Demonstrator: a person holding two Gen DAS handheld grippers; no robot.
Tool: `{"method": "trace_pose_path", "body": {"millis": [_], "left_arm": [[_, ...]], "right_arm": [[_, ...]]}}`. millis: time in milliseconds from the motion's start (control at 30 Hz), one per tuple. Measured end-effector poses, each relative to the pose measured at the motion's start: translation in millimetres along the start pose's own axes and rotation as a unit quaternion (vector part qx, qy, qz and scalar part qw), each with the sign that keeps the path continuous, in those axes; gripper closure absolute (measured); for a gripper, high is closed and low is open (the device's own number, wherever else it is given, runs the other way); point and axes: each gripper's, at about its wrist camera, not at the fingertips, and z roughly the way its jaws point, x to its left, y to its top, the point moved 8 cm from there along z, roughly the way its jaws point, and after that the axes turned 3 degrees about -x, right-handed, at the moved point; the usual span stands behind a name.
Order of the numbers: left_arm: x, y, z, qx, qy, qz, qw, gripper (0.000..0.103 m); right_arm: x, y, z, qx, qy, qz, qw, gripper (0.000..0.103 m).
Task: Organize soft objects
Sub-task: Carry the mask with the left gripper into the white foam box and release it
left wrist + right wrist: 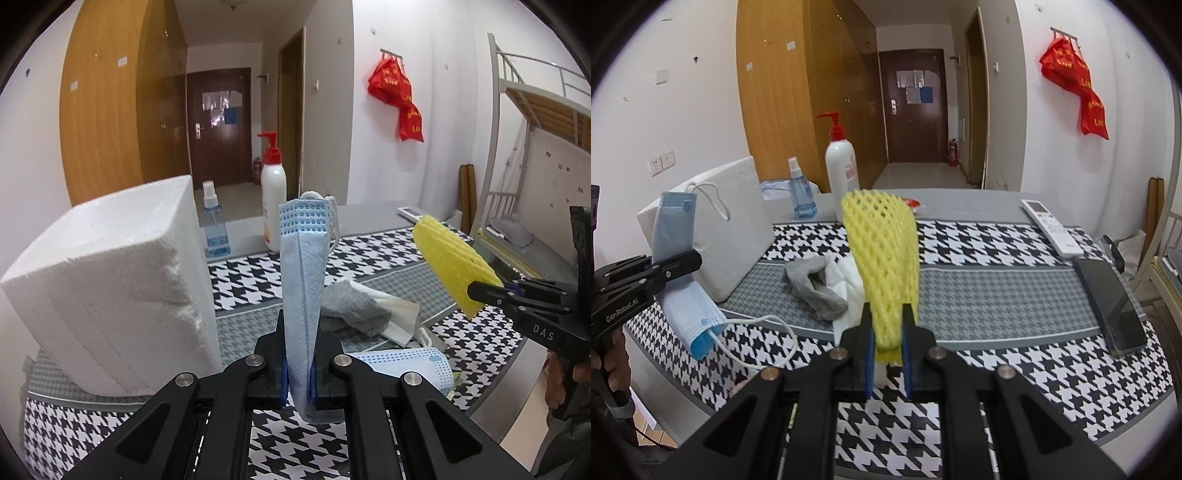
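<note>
Softness governs handling: the face mask (pixel 303 273) is limp and light, pinched at its folded lower edge by the left gripper (pixel 299 373). Foam net (pixel 882 258), springy, is clamped at its base by the right gripper (pixel 886 354). Both hang above the gray sock (pixel 814 286); a foam block (pixel 110 284) stands left of it.

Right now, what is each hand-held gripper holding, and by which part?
The left hand-held gripper pinches a folded blue face mask near its lower end; the right hand-held gripper clamps a yellow foam net sleeve at its bottom end.
</note>
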Motion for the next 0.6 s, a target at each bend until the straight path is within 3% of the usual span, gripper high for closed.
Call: {"method": "trace_pose_path", "body": {"millis": [600], "left_arm": [[10.3, 44.1, -26.3, -0.055, 0.028, 0.003, 0.9981, 0.095]], "right_arm": [[22.0, 35.7, -14.8, -0.052, 0.039, -0.016, 0.998, 0.088]]}}
